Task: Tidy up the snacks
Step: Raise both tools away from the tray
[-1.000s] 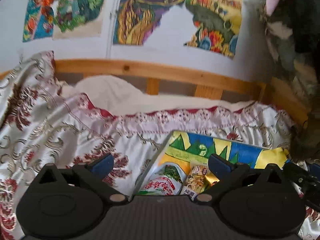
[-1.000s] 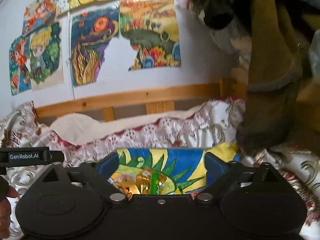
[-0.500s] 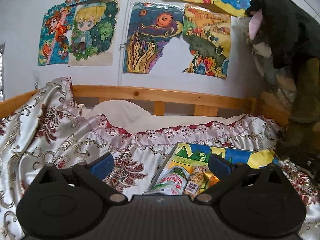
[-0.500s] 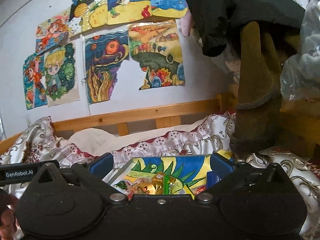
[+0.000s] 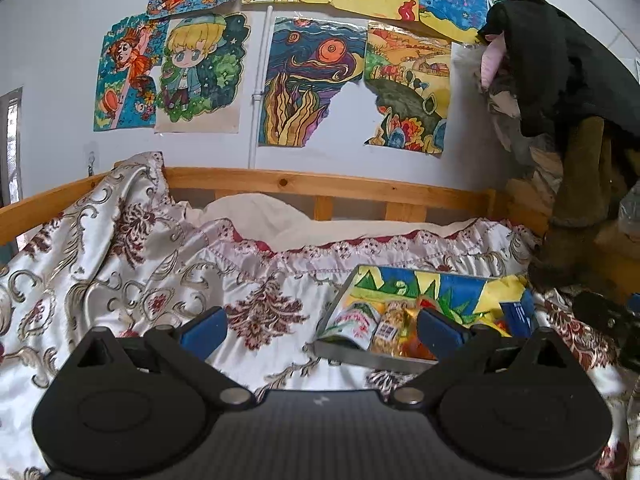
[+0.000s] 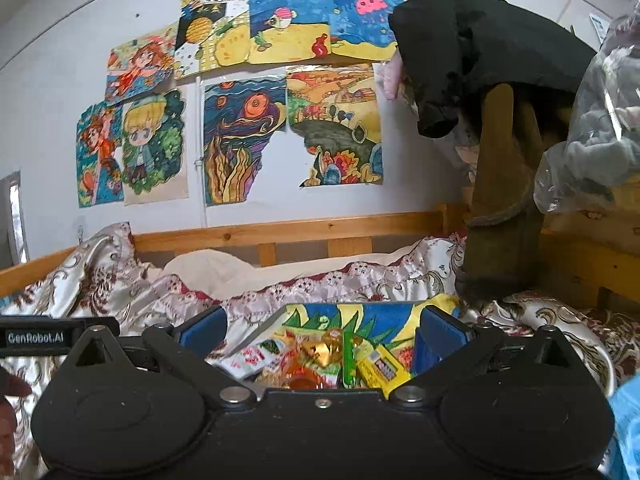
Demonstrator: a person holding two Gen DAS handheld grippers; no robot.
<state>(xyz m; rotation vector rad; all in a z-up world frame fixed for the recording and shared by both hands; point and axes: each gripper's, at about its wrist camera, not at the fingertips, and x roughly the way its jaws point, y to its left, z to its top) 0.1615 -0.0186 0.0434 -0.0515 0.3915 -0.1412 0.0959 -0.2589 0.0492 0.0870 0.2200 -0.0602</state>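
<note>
Ahead of both tongs, a white wall (image 5: pixel 48 40) papered with bright children's drawings (image 5: pixel 316 80), a thin white pipe (image 5: pixel 256 96) running down between them. Below it, a wooden bed rail (image 5: pixel 320 186) spanning the whole width, and a pale pillow (image 5: pixel 256 216) lying against it. Nearer, filling the ground under the tongs, a satin bedspread (image 5: pixel 120 264) with maroon and gold scrollwork, rumpled high at far left, flatter toward the middle. Up and to the right, dark clothes (image 6: pixel 480 40) heaped over an olive garment (image 6: pixel 500 184), plus a clear plastic bag (image 6: pixel 600 120) at the right edge.

Left gripper (image 5: pixel 320 326) spread wide, gripping nothing, blue pads over bare bedspread; open cloth straight ahead and leftward. Right gripper (image 6: pixel 320 334) likewise spread wide and empty, poised directly over the snack box (image 5: pixel 400 280), a shallow tray with a colourful drawn lining, resting on the bedspread ahead-right of the left tongs. Inside: a white-and-green packet (image 5: pixel 352 320), gold-wrapped sweets (image 6: pixel 332 344), a yellow pack (image 6: pixel 380 368), packed close together. Room tight to the right, against the hanging clothes.
</note>
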